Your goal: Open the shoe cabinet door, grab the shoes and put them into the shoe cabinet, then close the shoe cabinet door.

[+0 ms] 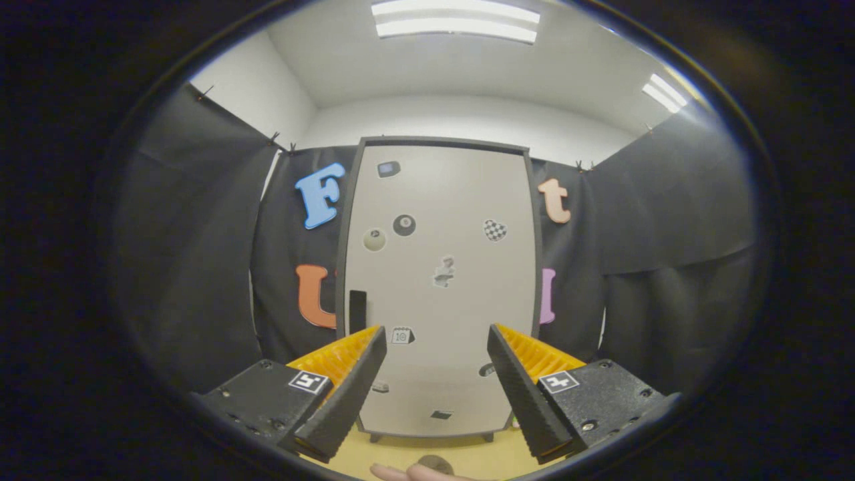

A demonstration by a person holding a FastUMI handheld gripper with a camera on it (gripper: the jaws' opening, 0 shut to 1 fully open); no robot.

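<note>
Gripper (435, 334) wide open, empty, facing closed shoe cabinet door (437, 280)

Tool (435, 334) — black screwed housings, square black-and-white markers, ridged wedge fingers.

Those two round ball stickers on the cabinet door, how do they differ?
The dark ball sticker is black; the pale ball sticker is cream. The dark one sits slightly higher and farther from the door's black handle side. Both are round, alike in size, stuck on the closed shoe cabinet door, beyond the open hand-held gripper.
</note>
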